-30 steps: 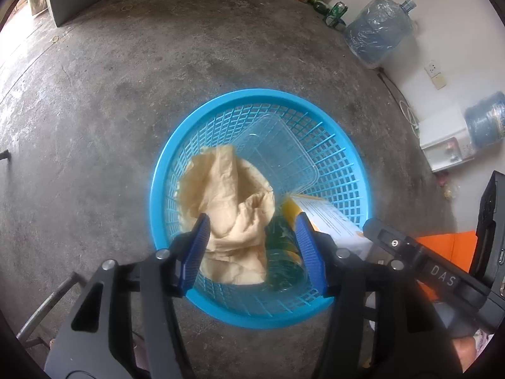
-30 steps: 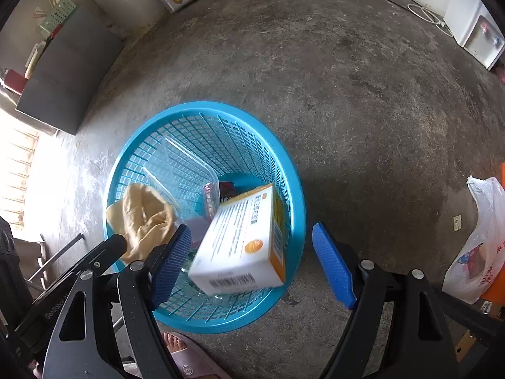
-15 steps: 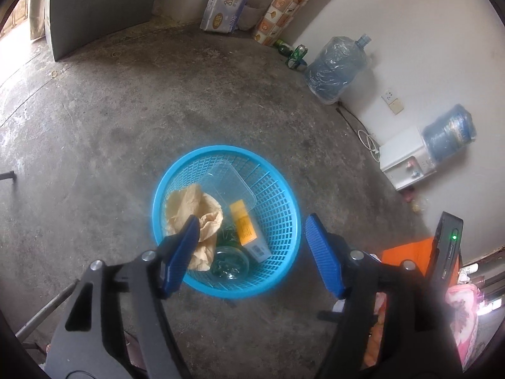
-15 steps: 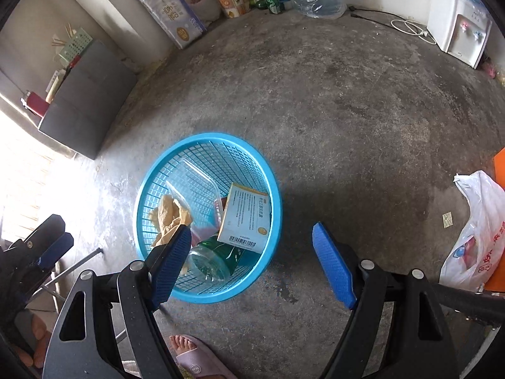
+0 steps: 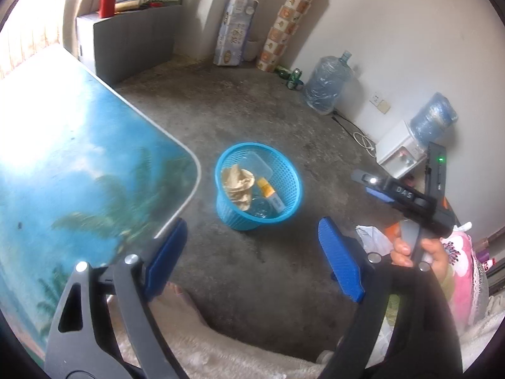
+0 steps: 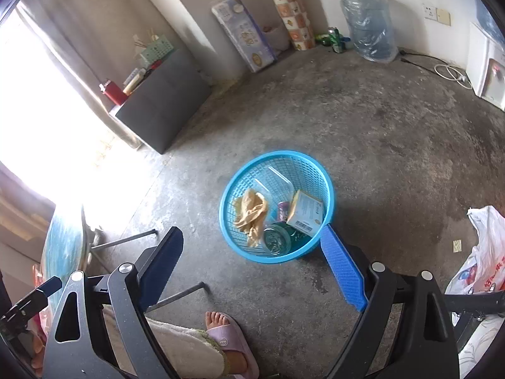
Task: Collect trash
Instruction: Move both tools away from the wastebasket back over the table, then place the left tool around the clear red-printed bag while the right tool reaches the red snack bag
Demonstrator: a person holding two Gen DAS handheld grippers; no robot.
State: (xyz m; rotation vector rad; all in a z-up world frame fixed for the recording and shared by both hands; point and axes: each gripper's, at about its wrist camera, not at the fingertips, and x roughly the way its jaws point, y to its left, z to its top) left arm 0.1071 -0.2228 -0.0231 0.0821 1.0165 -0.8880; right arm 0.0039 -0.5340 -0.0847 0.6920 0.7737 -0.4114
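1. While both hang high above the floor, the left gripper point(image 5: 252, 252) and right gripper point(image 6: 252, 259) have just been opening; each stands wide with nothing between its jaws.
2. The blue basket point(image 6: 328, 189) sits on the concrete floor point(image 6: 378, 126), holding a tan cloth point(image 6: 251, 213), a carton point(image 6: 304, 213), a clear tray point(image 5: 260, 164) and a green bottle point(image 6: 277, 238).
3. The desk point(image 5: 79, 164) edges in beside the left gripper; a water jug point(image 6: 369, 22) stands by the wall.

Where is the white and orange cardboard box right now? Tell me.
The white and orange cardboard box lies inside the blue mesh plastic basket on the concrete floor, on its right side in the right wrist view, beside the crumpled tan cloth.
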